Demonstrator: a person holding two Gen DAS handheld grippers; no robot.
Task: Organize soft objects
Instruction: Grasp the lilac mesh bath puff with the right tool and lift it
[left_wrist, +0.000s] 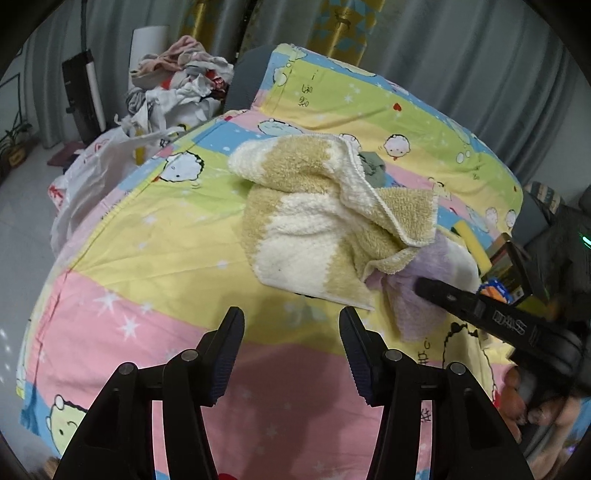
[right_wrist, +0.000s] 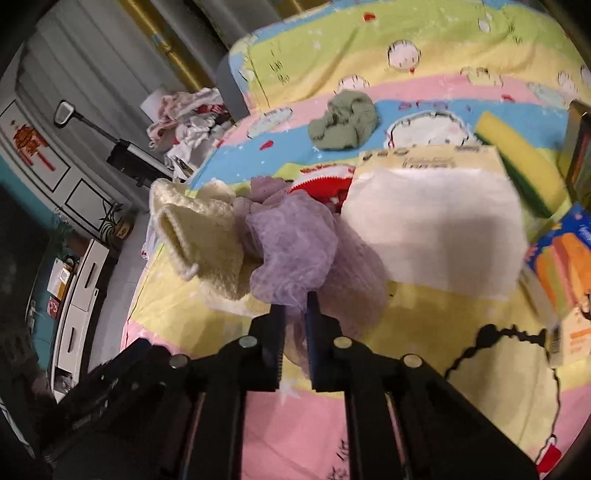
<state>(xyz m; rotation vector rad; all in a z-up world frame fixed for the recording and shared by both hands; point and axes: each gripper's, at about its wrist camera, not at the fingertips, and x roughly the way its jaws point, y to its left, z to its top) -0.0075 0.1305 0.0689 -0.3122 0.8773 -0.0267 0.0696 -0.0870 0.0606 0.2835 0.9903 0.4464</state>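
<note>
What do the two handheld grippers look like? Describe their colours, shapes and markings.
Both are black plastic. The left gripper has two tapering fingers with ribbed dark blue pads and round silver pivot pins. The right gripper is built alike; in the left wrist view its finger carries raised lettering.

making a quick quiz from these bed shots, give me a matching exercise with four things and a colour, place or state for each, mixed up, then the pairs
Things:
1. thin purple mesh cloth
2. fluffy cream and tan towel
3. crumpled green cloth
4. left gripper

States:
A. open over the pink sheet stripe
B. lying alone on the blue stripe
C. pinched in the right gripper
D. crumpled beside the purple cloth

Pairs: 1-C, 2-D, 3-B, 4-A
</note>
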